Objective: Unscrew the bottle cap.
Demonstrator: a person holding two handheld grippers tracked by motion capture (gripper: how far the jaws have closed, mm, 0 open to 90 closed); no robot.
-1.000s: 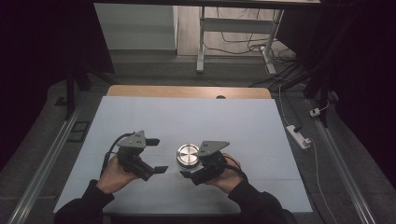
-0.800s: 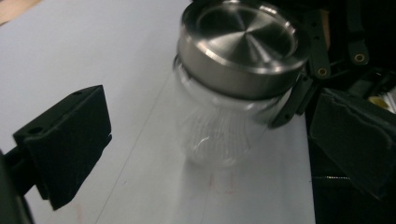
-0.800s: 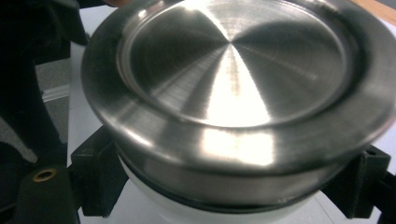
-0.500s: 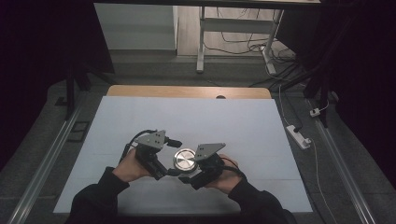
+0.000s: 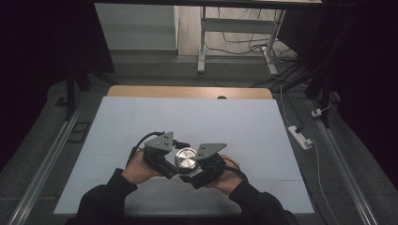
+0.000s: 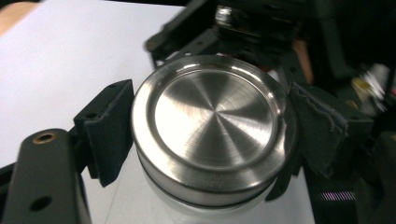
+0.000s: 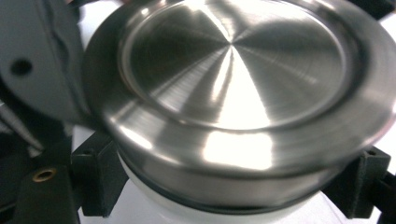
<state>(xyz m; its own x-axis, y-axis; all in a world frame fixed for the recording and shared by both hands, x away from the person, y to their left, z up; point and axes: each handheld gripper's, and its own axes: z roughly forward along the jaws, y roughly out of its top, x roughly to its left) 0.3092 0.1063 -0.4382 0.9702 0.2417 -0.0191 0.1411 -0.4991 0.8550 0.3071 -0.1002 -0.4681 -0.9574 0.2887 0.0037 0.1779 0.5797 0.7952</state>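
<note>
Jar point(image 5: 186, 158) on desk point(image 5: 141, 122) | left tool point(image 6: 205, 126) just closed on steel lid point(image 6: 212, 116) | right tool point(image 7: 233, 191) clamps white body point(image 7: 154, 205), seen from its own view

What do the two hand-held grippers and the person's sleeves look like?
Both the left gripper and the right gripper are black, each topped by a grey three-cornered plate. Their jaws carry black ribbed pads, one frayed at its edge. A black cable trails from the left one. The sleeves are dark.

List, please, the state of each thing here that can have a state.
Jar: upright on the table, white body.
Steel lid: on the jar.
Left tongs: just closed; pads press the lid's rim.
Right tongs: shut on the jar below the lid.
</note>
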